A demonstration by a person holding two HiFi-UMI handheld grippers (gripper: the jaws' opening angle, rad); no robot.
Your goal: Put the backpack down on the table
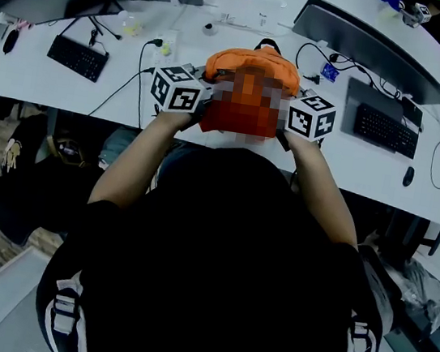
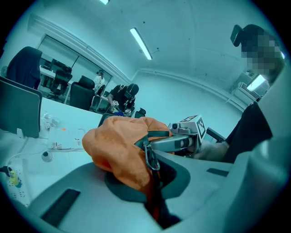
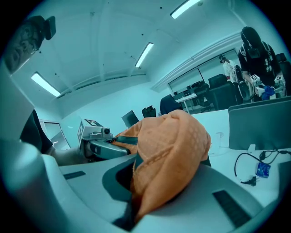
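L claw, R claw clamp backpack over table.

Even light from ceiling strip lights; teal cast, fisheye-warped edges, dark corners

backpack pinched between the fingers of left gripper and right gripper, over the table; left keyboard and right keyboard lie outward of them, monitors beyond the fingertips.

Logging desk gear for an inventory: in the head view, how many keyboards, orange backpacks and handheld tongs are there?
Keyboards: 2
Orange backpack: 1
Tongs, left and right: 2
Total: 5
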